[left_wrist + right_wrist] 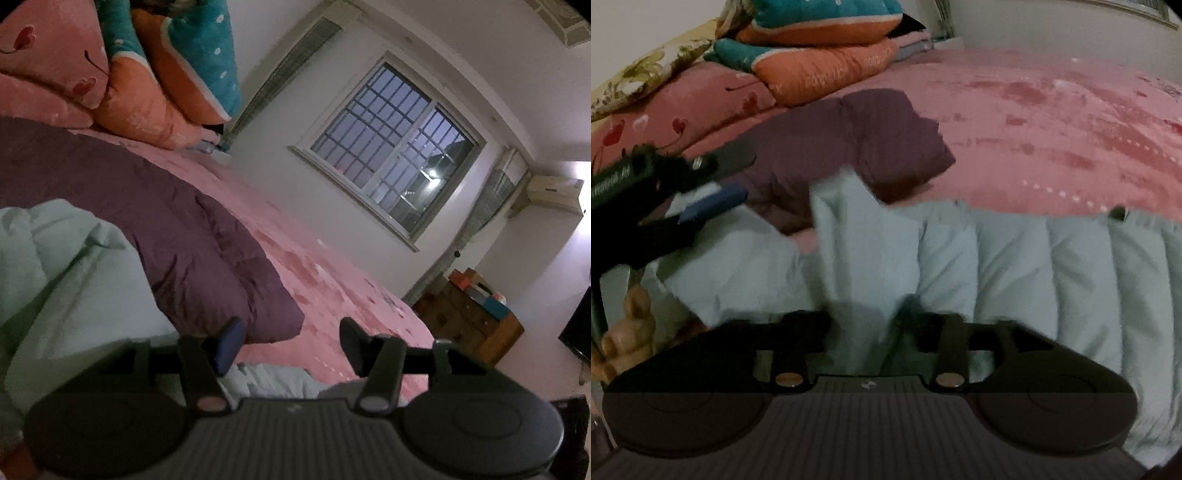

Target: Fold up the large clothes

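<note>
A pale mint puffy jacket (1015,266) lies across the near side of the pink bed (1052,122). One bunched fold of it (864,258) stands up between the spread fingers of my right gripper (871,325), and the pads do not visibly press on it. Behind the jacket lies a purple quilted garment (849,147). In the left wrist view my left gripper (291,343) is open with nothing between its fingers, hovering over the jacket's edge (66,280) next to the purple garment (155,210). The right wrist view shows the left gripper (738,177) at the left, held by a hand (628,325).
Orange, teal and pink pillows and quilts (122,62) are piled at the head of the bed. Beyond the far side of the bed are a wall with a barred window (391,155), a wooden cabinet (476,317) and a dark screen (580,328).
</note>
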The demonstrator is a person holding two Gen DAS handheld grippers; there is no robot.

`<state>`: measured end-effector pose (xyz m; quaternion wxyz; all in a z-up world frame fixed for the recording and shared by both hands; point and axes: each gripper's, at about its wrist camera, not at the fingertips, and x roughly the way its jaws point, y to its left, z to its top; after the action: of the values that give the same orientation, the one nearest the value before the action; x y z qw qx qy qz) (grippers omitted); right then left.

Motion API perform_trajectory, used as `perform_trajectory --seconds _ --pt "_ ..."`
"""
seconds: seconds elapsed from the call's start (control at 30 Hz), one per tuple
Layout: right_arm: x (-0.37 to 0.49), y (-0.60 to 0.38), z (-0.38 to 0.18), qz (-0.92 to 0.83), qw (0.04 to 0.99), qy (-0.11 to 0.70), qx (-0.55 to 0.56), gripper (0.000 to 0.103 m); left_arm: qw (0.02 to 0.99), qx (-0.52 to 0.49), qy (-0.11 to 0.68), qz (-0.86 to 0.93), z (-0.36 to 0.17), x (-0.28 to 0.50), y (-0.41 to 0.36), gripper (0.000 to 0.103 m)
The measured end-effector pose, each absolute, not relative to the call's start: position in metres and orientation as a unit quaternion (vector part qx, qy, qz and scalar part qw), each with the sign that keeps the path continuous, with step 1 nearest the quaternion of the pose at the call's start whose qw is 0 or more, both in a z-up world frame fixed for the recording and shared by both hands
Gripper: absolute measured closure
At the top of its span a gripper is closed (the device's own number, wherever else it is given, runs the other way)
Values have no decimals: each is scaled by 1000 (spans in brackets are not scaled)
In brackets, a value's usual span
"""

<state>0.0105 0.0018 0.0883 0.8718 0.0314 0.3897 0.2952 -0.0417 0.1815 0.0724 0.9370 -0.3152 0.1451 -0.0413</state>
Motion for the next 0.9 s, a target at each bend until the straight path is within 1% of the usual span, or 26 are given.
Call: perform_trajectory --seconds 0.17,0.23,0.27,0.3,0.37,0.47,0.53,0.63,0.7,0.77,0.87,0.9 --pt "-7 1 95 291 879 377 26 25 938 -309 146 -62 71 -38 177 43" --pt "-11 -11 95 284 886 366 32 16 940 -302 140 -68 73 -38 173 43" --pt "-19 -17 98 278 890 360 35 8 944 -297 132 -64 75 -41 171 43" --pt "-23 -28 102 270 895 353 41 5 947 -292 121 -63 77 -44 170 43" --pt "-37 -50 110 257 903 341 52 5 949 -290 97 -74 81 -48 170 38" --pt "-51 -87 122 196 930 307 51 5 947 -287 100 -107 79 -47 165 37" --pt "-47 -108 124 148 943 295 44 5 951 -261 108 -127 79 -46 155 37" --pt "-28 -135 116 71 954 288 32 8 952 -219 150 -153 76 -37 137 37" --pt "-15 -156 108 33 956 291 33 14 954 -194 184 -136 68 -31 127 37" --pt "2 -164 98 14 954 297 34 16 950 -182 223 -118 59 -22 123 37" --pt "21 -165 81 -5 947 322 2 30 944 -170 265 -97 47 -13 118 38" --pt "24 -168 74 -19 944 329 -16 31 943 -163 273 -94 44 -13 116 38"
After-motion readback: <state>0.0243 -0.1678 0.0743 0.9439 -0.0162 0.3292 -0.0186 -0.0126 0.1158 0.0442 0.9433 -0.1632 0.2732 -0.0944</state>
